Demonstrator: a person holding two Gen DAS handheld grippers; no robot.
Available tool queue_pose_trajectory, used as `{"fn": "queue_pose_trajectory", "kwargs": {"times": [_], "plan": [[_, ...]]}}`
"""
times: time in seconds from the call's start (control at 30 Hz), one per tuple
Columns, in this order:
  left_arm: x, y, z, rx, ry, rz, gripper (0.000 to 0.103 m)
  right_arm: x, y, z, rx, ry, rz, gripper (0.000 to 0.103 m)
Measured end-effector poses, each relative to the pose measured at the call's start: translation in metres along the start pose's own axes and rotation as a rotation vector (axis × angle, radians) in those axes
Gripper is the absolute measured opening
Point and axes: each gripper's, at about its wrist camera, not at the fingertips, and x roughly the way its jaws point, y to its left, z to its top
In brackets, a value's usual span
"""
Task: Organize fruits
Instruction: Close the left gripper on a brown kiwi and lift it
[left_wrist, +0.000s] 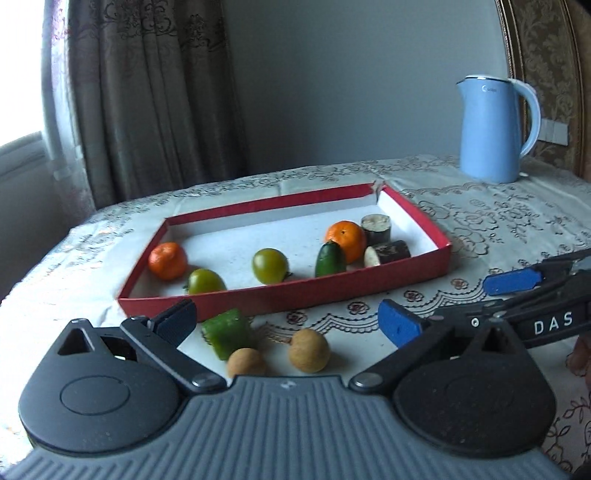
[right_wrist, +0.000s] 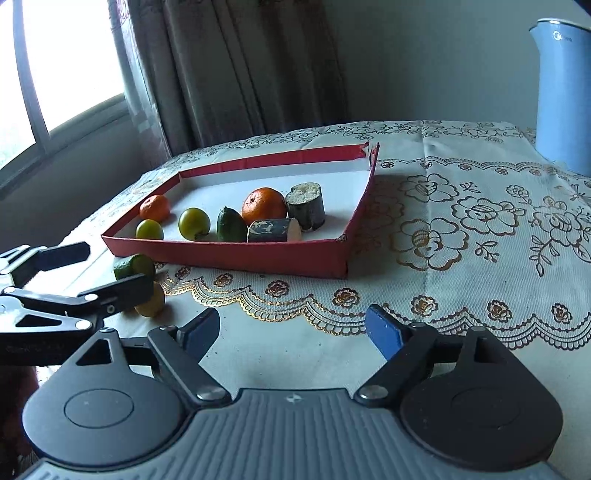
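Note:
A shallow red box (left_wrist: 280, 297) holds two tangerines (left_wrist: 168, 260), two green tomatoes (left_wrist: 269, 266), a small dark green fruit (left_wrist: 330, 258) and two sugarcane pieces (left_wrist: 388, 254). In front of it on the cloth lie a green chunk (left_wrist: 225, 332) and two brown longans (left_wrist: 308, 350). My left gripper (left_wrist: 288, 325) is open around them: the chunk sits just inside its left finger and the pads touch nothing. In the right wrist view that gripper (right_wrist: 107, 269) straddles the green chunk (right_wrist: 133, 266). My right gripper (right_wrist: 291, 332) is open over bare cloth, with nothing between its fingers.
A blue kettle (left_wrist: 495, 129) stands at the back right of the table. The floral tablecloth (right_wrist: 461, 229) stretches to the right of the box. The right gripper's blue pad (left_wrist: 513, 280) lies close to my left gripper's right side. Curtain and window are at the left.

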Motion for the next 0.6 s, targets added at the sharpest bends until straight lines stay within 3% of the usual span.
{"fn": "queue_pose_trajectory", "kwargs": {"times": [0.07,0.17,0.43,0.5,0.6], "plan": [[0.001,0.0,-0.001,-0.001,-0.006,-0.004,0.103,0.0,0.0,0.0,0.004,-0.001,0.003,0.086],[0.005,-0.001,-0.001,0.006,0.007,-0.025,0.086,0.0,0.0,0.0,0.005,-0.001,0.003,0.086],[0.016,-0.008,-0.006,0.042,0.049,-0.086,0.082,0.0,-0.001,0.0,0.004,-0.002,0.003,0.086],[0.019,-0.009,-0.007,0.047,0.073,-0.097,0.061,0.0,-0.001,0.0,0.004,-0.001,0.005,0.087],[0.027,-0.006,-0.008,0.024,0.126,-0.12,0.04,0.0,0.0,0.0,0.003,0.0,0.005,0.088]]}}
